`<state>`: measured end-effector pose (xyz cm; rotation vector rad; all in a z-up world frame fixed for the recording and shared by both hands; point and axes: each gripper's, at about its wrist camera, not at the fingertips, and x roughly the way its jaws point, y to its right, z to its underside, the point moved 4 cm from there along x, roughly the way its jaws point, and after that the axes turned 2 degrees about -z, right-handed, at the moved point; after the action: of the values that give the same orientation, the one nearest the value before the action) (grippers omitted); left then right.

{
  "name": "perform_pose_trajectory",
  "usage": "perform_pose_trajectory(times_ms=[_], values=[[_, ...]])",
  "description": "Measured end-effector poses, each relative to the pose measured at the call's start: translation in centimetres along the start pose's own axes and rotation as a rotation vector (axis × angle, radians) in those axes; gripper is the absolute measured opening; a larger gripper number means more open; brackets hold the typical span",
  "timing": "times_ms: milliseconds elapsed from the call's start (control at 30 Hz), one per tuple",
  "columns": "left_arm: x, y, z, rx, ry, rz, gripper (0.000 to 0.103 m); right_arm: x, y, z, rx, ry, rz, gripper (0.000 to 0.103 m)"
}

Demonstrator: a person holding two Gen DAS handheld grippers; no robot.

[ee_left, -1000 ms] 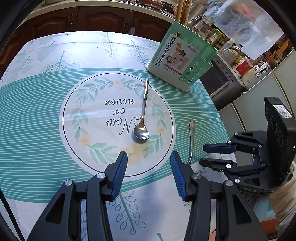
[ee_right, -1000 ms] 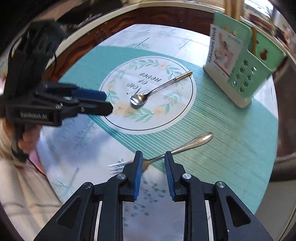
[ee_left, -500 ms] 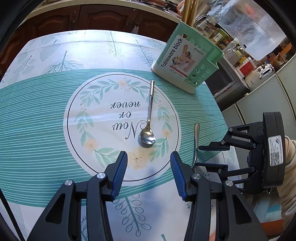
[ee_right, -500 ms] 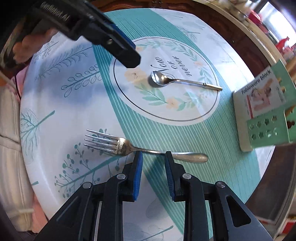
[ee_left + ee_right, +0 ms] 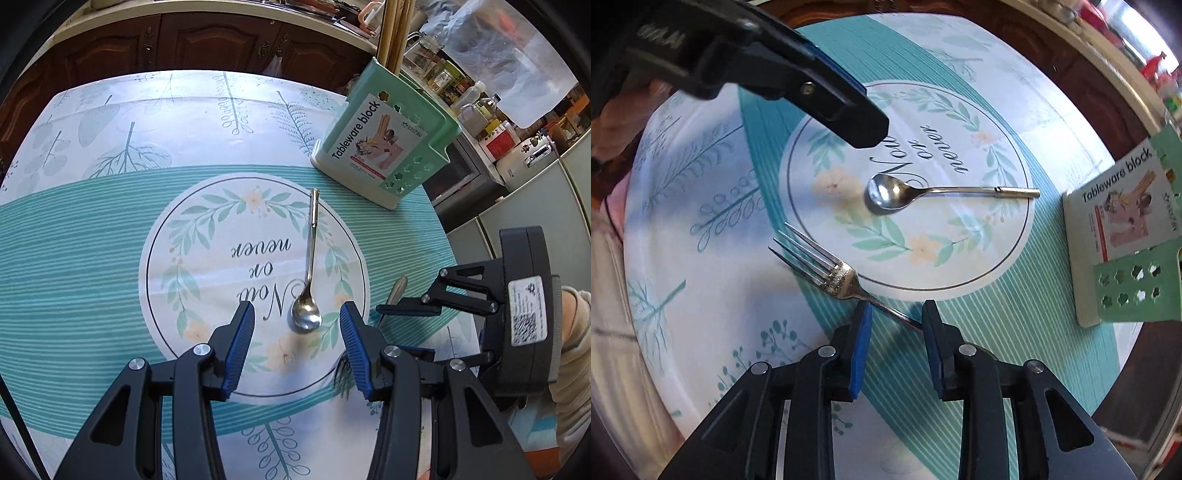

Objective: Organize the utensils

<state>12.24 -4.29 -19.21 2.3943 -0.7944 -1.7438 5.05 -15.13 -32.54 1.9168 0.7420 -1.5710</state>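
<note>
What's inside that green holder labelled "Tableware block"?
Pale wooden sticks, probably chopsticks, rise from the top of the green holder. Its solid walls and label hide the rest, so whatever else sits inside cannot be seen. The spoon and fork lie on the tablecloth outside it.

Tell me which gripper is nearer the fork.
Right. The right gripper straddles the handle of the fork, open; the left gripper is off beside it, fingers framing the bowl of the spoon.

Round table wearing teal-and-white leaf-print tablecloth, "Now or never" wreath at centre. Dark wooden cabinets standing at 12 o'clock. Bottles crowding counter at 2 o'clock.
</note>
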Motion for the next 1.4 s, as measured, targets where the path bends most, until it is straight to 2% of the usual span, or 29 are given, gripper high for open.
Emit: perform_pose_trajectory(times_ms=[133, 200, 400, 533, 667, 900, 1000, 1100, 1267, 1400], values=[[0.5, 0.0, -1.7, -0.013, -0.013, -0.025, 0.047, 0.4, 0.7, -1.3, 0.066, -0.043, 0.015, 0.026], [0.9, 0.1, -2.5, -0.015, -0.018, -0.035, 0.047, 0.6, 1.0, -1.9, 0.1, -0.06, 0.036, 0.021], [1.8, 0.9, -3.8, 0.011, -0.032, -0.055, 0.047, 0.4, 3.1, -2.2, 0.27, -0.104, 0.053, 0.017], [2.8, 1.5, -4.0, 0.032, -0.072, -0.057, 0.047, 0.0, 2.4, -2.9, 0.188, -0.054, 0.023, 0.017], [4.2, 1.6, -4.3, 0.052, -0.119, -0.077, 0.047, -0.5, 1.3, -4.2, 0.027, 0.033, 0.079, 0.018], [6.6, 1.8, -5.4, 0.074, -0.196, -0.115, 0.047, -1.1, 1.6, -5.2, 0.054, 0.011, 0.051, 0.005], [7.5, 2.4, -5.8, 0.097, -0.219, -0.144, 0.046, -1.6, 3.1, -4.3, 0.203, 0.002, 0.022, 0.004], [8.4, 3.1, -6.2, 0.109, -0.246, -0.163, 0.042, -2.2, 5.6, -2.8, 0.39, 0.012, -0.019, 0.004], [9.7, 4.3, -6.9, 0.143, -0.262, -0.224, 0.041, -3.4, 9.1, 0.1, 0.692, 0.084, -0.116, 0.004], [10.8, 5.7, -7.5, 0.189, -0.269, -0.273, 0.041, -4.2, 10.2, 2.1, 0.827, 0.14, -0.167, 0.004]])
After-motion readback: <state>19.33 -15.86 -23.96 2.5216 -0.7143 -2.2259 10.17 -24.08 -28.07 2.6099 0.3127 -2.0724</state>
